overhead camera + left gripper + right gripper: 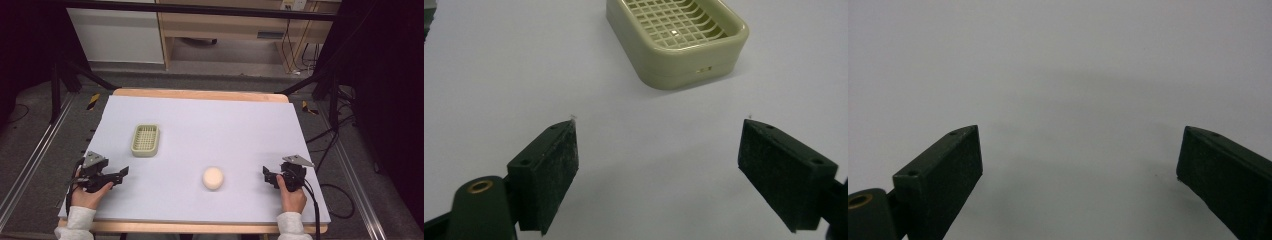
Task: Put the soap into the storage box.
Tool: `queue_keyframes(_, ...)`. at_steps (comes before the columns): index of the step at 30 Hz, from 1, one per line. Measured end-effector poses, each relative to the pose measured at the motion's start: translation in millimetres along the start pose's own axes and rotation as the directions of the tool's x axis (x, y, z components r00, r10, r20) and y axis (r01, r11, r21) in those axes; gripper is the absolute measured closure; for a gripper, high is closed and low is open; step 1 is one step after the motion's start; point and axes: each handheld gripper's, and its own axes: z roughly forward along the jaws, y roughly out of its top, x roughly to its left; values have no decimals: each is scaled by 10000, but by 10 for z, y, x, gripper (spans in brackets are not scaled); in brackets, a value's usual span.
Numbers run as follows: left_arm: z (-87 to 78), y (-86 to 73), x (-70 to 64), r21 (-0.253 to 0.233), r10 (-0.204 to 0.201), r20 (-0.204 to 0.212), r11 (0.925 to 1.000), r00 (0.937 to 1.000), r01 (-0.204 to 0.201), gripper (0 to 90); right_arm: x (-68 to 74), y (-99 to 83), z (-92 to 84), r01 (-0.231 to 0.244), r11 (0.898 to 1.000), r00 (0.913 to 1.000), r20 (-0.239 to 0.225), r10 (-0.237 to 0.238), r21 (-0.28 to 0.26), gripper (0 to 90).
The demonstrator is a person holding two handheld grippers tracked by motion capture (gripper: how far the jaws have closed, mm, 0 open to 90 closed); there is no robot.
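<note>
Two grippers, one soap, one dish, one table.

My left gripper (pixel 121 173) sits low at the near left of the table (pixel 200 130), held by a hand (pixel 90 195). Its jaws stand wide apart with nothing between them; in the left gripper view I see bare white surface in the gap. The dish (pixel 676 37), one pale green soap tray with a grid floor, lies ahead of this gripper and a little to its right, near but not touching. In the high view the dish (pixel 145 140) is beyond the left gripper, toward the table's middle. It holds nothing.

My right gripper (pixel 265 174) is at the near right, held by the other hand (pixel 291 197), pointing inward toward the left one. Jaws also wide, nothing held; the right gripper view shows plain table between them.

The soap (pixel 213 178), one round cream bar, lies flat on the table between the two grippers, nearer the right one, just off its tips but apart from them. It is well apart from the left gripper and apart from the dish.

Both grippers rest at or just over the surface; I cannot tell which.
</note>
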Motion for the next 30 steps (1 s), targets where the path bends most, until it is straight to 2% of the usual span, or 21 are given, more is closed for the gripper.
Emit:
queue_keyframes(6, -17, 23, -46, -64, 119, 83, 9999, 9999, -119, 164, 6, -8, -20, 140, 9997, 9998, -162, -143, -198, 46)
queue_keyframes(18, -23, 58, -122, -94, 232, 349, 9997, 9991, -229, 164, 15, -12, -27, 220, 9993, 9997, -117, -223, -289, 46)
queue_keyframes(30, -13, 94, -287, -44, 599, 770, 9982, 9952, -598, 164, 18, -11, -29, 269, 9991, 9994, -213, -276, -313, 47)
